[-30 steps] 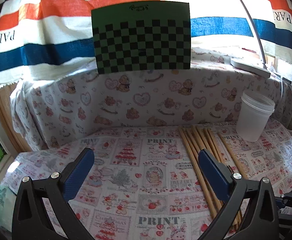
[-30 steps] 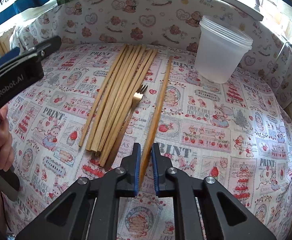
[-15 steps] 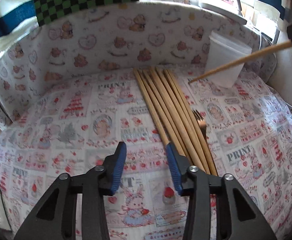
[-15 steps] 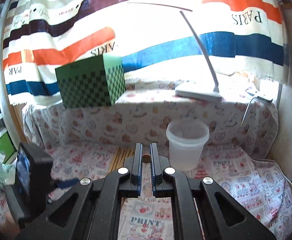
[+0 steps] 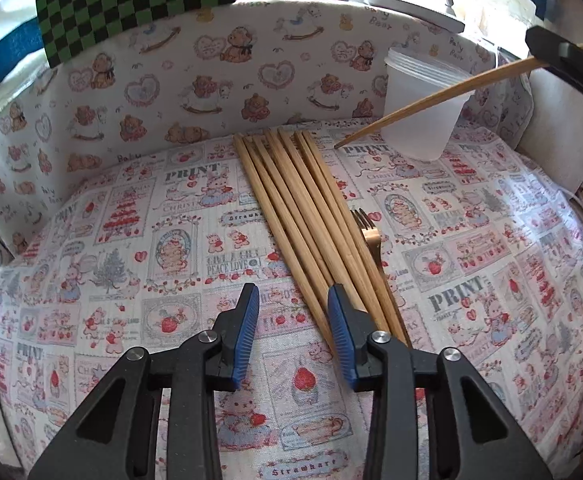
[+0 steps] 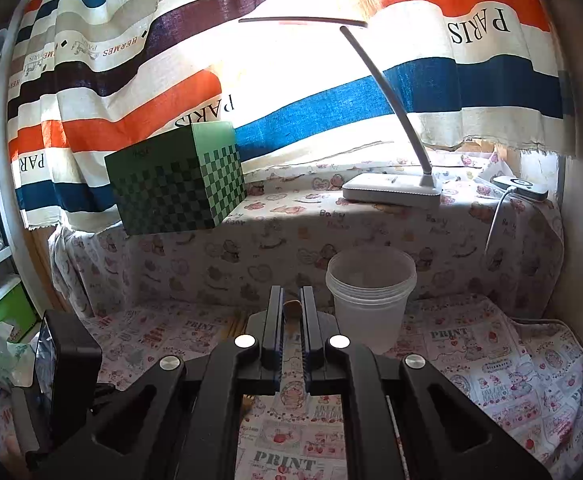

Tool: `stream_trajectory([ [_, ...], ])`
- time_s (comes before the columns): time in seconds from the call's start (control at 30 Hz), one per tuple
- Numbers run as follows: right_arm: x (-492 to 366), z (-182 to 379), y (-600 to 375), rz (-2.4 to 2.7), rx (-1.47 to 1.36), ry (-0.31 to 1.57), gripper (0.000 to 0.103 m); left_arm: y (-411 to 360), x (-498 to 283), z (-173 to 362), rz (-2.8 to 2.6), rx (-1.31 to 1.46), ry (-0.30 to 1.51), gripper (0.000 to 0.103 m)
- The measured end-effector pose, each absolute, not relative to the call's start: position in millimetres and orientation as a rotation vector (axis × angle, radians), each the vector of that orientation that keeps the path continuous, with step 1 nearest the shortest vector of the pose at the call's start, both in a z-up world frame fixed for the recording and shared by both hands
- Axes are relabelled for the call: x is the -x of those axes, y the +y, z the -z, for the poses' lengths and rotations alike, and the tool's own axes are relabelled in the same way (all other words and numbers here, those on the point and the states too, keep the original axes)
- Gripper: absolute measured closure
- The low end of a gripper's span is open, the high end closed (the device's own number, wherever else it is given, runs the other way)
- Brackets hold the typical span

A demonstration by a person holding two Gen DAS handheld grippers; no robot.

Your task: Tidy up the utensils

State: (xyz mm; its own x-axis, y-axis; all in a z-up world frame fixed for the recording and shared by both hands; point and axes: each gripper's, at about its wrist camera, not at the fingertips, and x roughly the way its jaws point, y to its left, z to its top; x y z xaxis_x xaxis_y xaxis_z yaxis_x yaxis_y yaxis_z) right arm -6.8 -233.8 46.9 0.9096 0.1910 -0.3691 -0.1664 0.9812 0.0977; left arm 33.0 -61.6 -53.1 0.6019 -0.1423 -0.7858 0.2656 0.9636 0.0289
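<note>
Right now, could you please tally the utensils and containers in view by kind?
Bamboo chopsticks lying on the cloth: about 7, overlapping
Bamboo chopstick held in the right gripper: 1
Gold fork: 1
Translucent plastic container: 1
Total: about 10

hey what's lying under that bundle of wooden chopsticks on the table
A gold metal fork lies partly under the bundle of wooden chopsticks; only its tines and neck show at the bundle's right edge. Its handle is covered. Below is the printed tablecloth.

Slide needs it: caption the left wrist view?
Left tongs open over chopsticks; right tongs carry one chopstick toward the cup.
</note>
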Motion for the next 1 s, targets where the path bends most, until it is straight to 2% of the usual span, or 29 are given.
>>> stream_trajectory([
  [0.27,5,-46,-239,-0.176,-0.087,0.401,0.095,-59,-32,55,0.174,-0.169,0.91,0.069],
  [0.37,4,-45,-241,-0.175,-0.097,0.413,0.095,-54,-40,61,0.12,-0.191,0.931,0.079],
  [0.6,7,-46,-242,-0.166,-0.102,0.39,0.095,-37,-44,55,0.221,-0.016,0.92,0.078],
  [0.7,11,-49,-246,-0.169,-0.107,0.361,0.095,-38,-39,47,0.237,-0.033,0.87,0.078],
  [1.0,0,-45,-256,-0.158,-0.149,0.412,0.095,-56,-38,53,0.274,-0.113,0.909,0.077],
])
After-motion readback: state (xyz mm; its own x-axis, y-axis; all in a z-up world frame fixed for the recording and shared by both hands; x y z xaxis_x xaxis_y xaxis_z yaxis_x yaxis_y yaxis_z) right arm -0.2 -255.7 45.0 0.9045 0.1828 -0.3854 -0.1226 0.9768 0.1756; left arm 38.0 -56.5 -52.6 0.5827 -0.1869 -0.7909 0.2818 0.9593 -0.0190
